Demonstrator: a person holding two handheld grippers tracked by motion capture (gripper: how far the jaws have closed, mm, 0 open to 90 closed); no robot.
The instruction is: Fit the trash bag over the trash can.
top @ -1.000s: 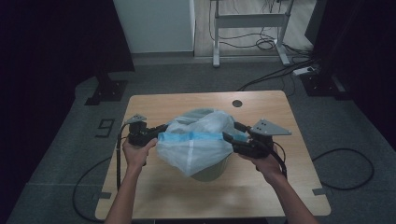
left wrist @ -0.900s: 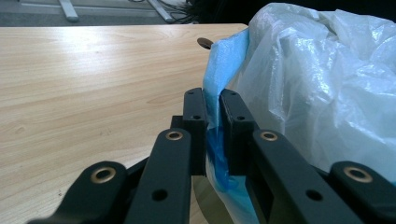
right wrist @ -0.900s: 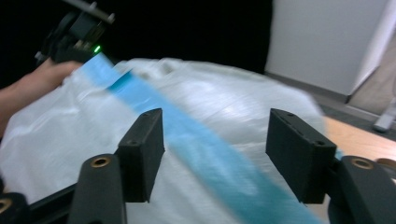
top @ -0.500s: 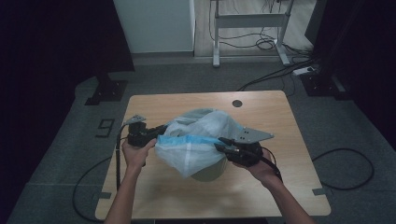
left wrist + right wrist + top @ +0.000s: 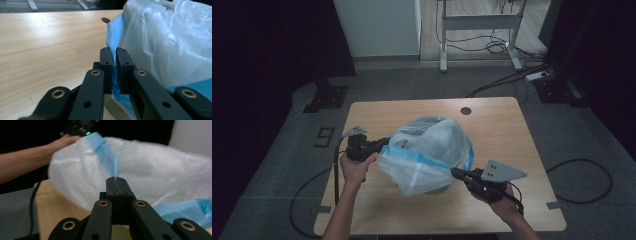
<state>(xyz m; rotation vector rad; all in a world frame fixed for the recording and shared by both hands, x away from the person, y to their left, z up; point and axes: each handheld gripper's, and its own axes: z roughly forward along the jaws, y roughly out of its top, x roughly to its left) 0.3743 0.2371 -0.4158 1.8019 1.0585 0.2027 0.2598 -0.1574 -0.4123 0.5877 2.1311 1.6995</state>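
Right gripper (image 5: 455, 173) has shifted toward the near right of the table (image 5: 512, 125), jaws just closed, now pinching the blue rim band (image 5: 107, 152) of the plastic bag (image 5: 432, 150); left gripper (image 5: 384, 142) pinches the same band at the bag's left; bag sits mid-table over a round container, band stretched between both grippers

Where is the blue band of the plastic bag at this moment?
In the high view, the blue band runs along the bag's near side, stretched between the left gripper and the right gripper.
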